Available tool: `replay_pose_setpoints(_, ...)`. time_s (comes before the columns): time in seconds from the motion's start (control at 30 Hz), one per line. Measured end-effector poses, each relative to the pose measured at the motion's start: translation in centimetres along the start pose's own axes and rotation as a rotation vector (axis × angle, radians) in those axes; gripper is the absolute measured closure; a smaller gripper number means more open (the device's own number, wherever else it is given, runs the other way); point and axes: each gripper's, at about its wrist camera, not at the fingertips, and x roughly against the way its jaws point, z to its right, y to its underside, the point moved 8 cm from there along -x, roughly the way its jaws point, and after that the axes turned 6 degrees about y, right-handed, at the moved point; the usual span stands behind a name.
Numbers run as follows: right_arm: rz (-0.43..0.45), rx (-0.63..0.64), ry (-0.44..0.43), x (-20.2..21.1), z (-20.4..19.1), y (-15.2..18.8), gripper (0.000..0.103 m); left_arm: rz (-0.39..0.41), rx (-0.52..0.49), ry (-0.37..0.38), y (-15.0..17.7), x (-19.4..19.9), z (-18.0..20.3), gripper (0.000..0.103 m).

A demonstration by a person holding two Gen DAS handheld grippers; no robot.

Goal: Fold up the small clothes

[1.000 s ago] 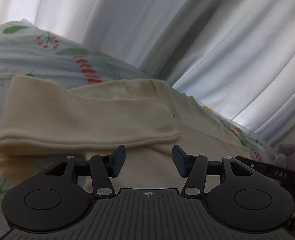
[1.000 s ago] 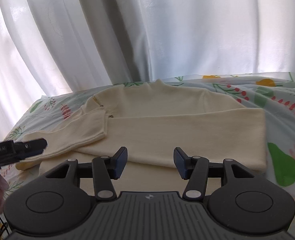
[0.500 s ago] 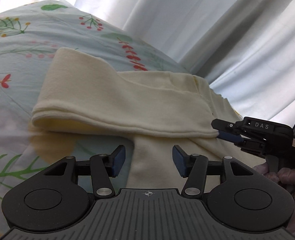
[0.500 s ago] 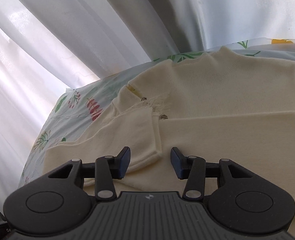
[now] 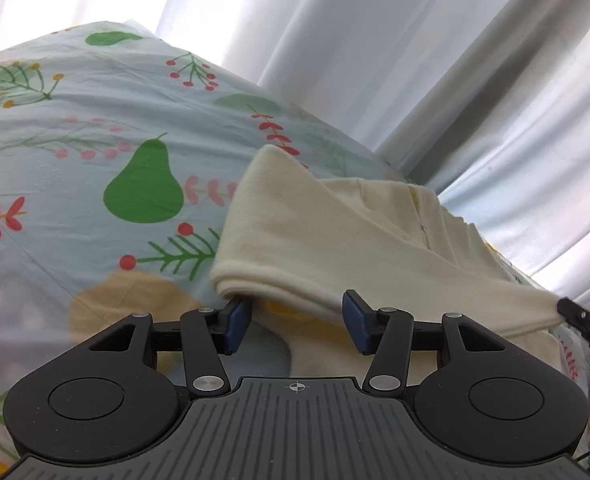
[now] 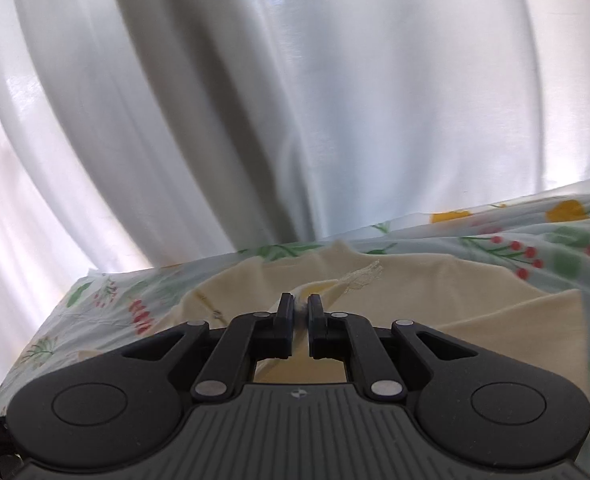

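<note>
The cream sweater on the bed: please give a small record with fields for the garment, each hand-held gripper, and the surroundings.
garment: cream sweater, lying partly folded on the floral sheet
right hand-held gripper: shut on sweater fabric
left hand-held gripper: open, at the sweater's folded edge, not gripping
background: white curtain

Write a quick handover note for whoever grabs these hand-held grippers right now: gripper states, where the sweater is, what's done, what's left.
Right hand-held gripper: shut on the sweater, pinching the sleeve cuff.
Left hand-held gripper: open, its jaws around the sweater's folded edge, not gripping.
Sweater: cream, lying on the floral bedsheet by the curtain, one sleeve laid across the body.
Done: sleeve folded in, cuff pinched.
Left: probably close the left gripper on the folded edge, then finish the fold and flatten it.
</note>
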Motion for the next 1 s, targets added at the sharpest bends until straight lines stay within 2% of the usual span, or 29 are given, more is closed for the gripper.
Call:
replay_pose_setpoints(0.07, -0.068, -0.01, 0.041, -0.6, 2.6, 1.2, 0.097, -0.001, -0.015, 0.011, 0.0, -0.2, 0.5, 0.048)
replay_pose_setpoints(0.17, -0.176, -0.087, 0.017, -1.6, 5.2, 2.7, 0.092, -0.003, -0.037, 0.004, -0.1, -0.5, 1.0, 0.048)
replay_pose_setpoints(0.27, -0.212, -0.142, 0.0, -2.6, 6.3, 3.4, 0.086, -0.003, -0.029, 0.007, -0.3, -0.5, 1.0, 0.048)
replay_pose_setpoints(0.33, -0.226, -0.187, -0.012, -3.3, 6.6, 3.8, 0.077, -0.001, -0.011, 0.015, -0.5, -0.5, 1.0, 0.048)
replay_pose_setpoints(0.5, -0.221, -0.186, -0.036, -4.3, 5.3, 3.7, 0.077, 0.009, 0.028, 0.045, -1.2, -0.6, 1.1, 0.048)
replay_pose_setpoints(0.57, -0.223, -0.154, -0.033, -4.7, 4.4, 3.3, 0.091, 0.018, 0.039, 0.062, -1.5, -0.5, 1.2, 0.048)
replay_pose_setpoints(0.6, -0.218, -0.128, -0.017, -4.7, 3.9, 3.0, 0.099, 0.023, 0.04, 0.067, -1.7, -0.5, 1.3, 0.048)
replay_pose_setpoints(0.67, -0.156, -0.053, 0.014, -3.9, 3.0, 2.0, 0.099, 0.032, 0.04, 0.074, -2.0, -0.4, 1.4, 0.048)
replay_pose_setpoints(0.8, 0.087, 0.04, 0.075, 0.7, 2.0, -1.5, 0.1, 0.038, 0.014, 0.108, -2.3, -0.6, 2.0, 0.049)
replay_pose_setpoints(0.83, 0.124, 0.045, 0.1, 1.5, 2.3, -2.0, 0.1, 0.036, 0.013, 0.116, -2.2, -0.9, 2.2, 0.049)
replay_pose_setpoints(0.9, 0.132, 0.048, 0.138, 1.8, 3.4, -1.9, 0.1, 0.024, 0.014, 0.121, -1.9, -1.6, 2.4, 0.049)
replay_pose_setpoints(1.0, 0.03, -0.006, 0.194, 0.3, 6.1, -0.4, 0.1, -0.018, 0.014, 0.146, -1.3, -2.6, 3.0, 0.049)
